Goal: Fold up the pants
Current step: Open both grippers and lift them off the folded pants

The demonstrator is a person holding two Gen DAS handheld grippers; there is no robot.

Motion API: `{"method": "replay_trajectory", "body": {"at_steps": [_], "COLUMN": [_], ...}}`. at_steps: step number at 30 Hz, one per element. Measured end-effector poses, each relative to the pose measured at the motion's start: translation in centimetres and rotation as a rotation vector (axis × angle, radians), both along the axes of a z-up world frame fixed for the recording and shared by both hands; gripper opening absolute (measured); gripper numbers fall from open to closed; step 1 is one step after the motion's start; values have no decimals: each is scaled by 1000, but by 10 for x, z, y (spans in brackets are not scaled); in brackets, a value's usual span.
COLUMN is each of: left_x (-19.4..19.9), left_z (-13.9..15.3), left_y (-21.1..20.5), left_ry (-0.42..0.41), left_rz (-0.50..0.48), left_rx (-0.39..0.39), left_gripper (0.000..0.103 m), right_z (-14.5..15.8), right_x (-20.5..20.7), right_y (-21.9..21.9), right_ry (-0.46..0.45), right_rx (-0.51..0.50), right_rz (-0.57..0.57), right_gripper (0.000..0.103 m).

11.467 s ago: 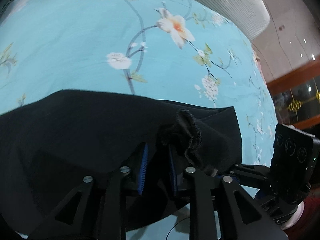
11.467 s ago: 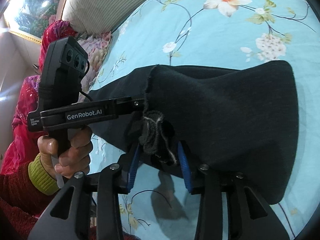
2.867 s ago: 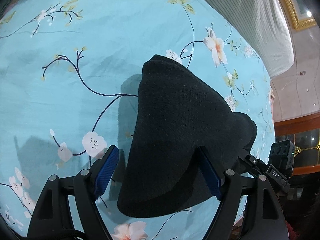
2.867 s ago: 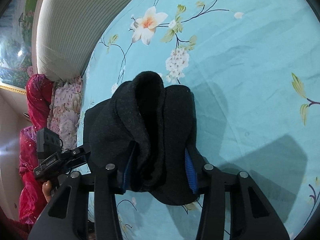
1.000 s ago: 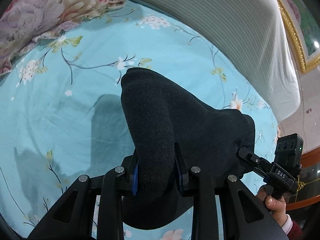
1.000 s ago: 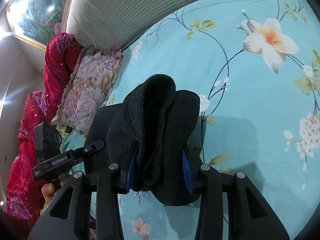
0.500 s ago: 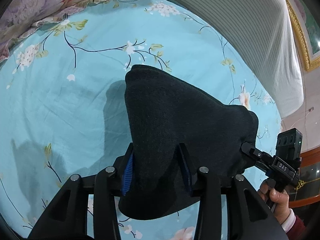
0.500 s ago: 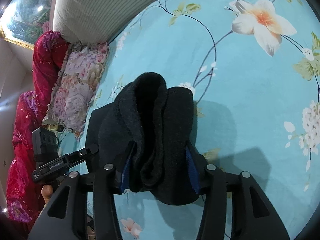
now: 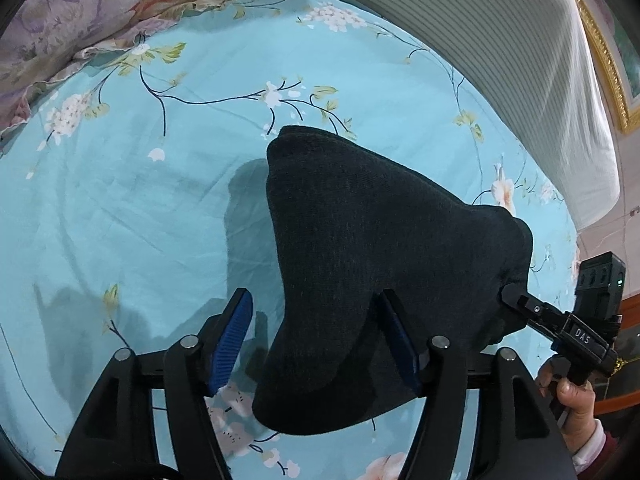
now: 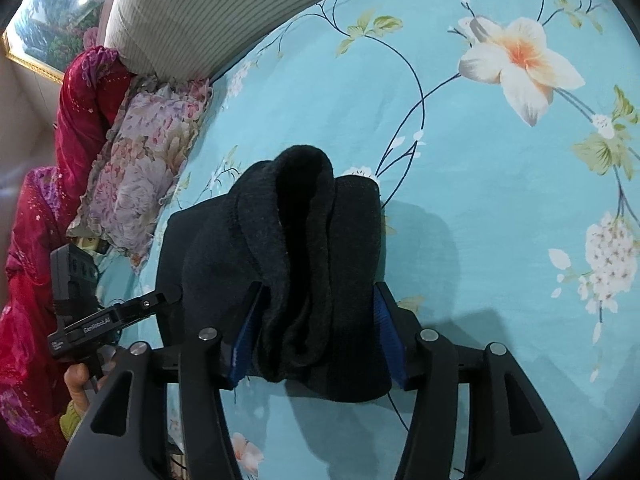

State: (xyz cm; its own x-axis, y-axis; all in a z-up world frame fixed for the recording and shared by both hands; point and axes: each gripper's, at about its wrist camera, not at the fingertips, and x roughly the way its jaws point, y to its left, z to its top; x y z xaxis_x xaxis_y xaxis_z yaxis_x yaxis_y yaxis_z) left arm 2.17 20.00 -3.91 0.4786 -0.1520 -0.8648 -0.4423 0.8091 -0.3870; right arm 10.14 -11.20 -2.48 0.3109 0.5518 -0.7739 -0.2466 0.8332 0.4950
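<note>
Left gripper (image 9: 316, 344) is opening — pads off the pants (image 9: 372, 264). Right gripper (image 10: 312, 340) is opening too, pads just touching the folded pants on the bed (image 9: 120, 208).

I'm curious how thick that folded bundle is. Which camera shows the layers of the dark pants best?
The right wrist view: the pants face it edge-on, stacked folds visible. The left wrist view shows only their smooth outer face.

Both wrist views downward, close, sharing pants (image 9: 384, 248)
</note>
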Motion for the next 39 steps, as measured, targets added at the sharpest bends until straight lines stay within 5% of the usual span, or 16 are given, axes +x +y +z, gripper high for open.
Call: {"method": "replay_trajectory", "body": {"at_steps": [28, 39], "left_x": [-32, -48], "left_z": [34, 43], "left_y": [-36, -58], "left_ry": [-27, -19], "left_rz": [-26, -36], "left_rx": [114, 245], "left_gripper": [80, 80], "right_z": [49, 61], "right_x": [-52, -75], "right_y": [24, 40], "right_ry": [-195, -307], "right_rx": [-175, -216], "right_rz": [48, 87], "right_gripper": [78, 85]}}
